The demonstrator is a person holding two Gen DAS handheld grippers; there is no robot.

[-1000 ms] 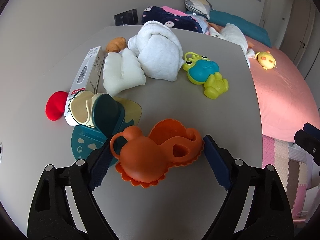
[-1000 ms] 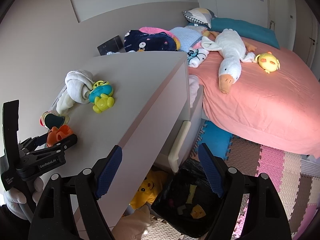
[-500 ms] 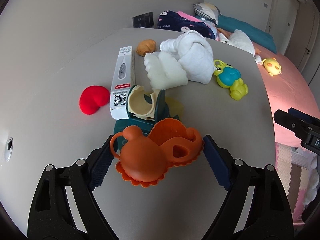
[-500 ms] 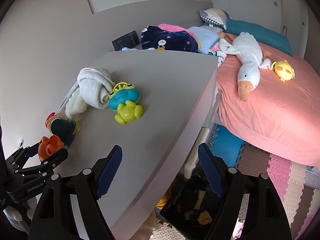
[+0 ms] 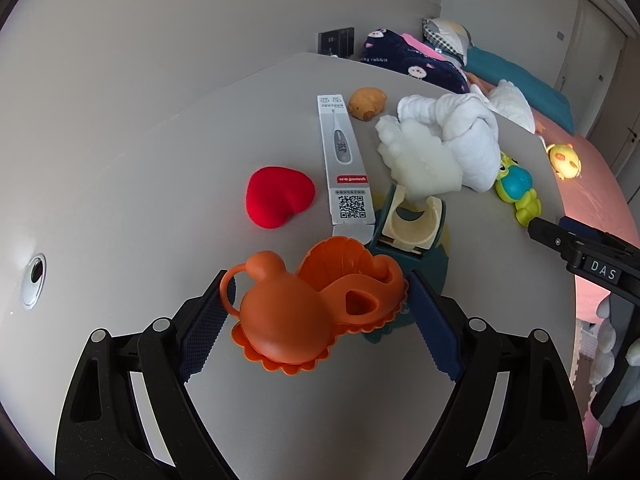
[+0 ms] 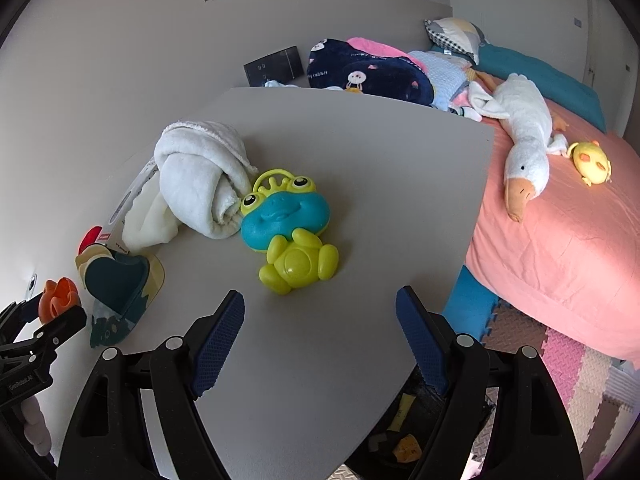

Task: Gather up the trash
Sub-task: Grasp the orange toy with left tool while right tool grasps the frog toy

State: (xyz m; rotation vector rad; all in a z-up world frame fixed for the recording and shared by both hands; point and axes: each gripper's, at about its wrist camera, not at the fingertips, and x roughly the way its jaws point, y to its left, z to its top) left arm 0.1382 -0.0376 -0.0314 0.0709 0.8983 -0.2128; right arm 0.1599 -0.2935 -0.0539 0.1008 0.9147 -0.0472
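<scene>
The left gripper (image 5: 316,312) was clamped on the orange toy (image 5: 312,312) above the desk (image 5: 160,184). The right gripper (image 6: 320,332) hung wide and empty, the frog toy (image 6: 290,232) lying straight ahead of it, its length pointing toward the gripper.

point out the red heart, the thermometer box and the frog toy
red heart-shaped cushion (image 5: 278,196), left wrist view, centre of its top face
long white thermometer box (image 5: 344,160), left wrist view, printed thermometer picture
green and blue plastic frog toy (image 6: 286,216), right wrist view, blue mouth
</scene>
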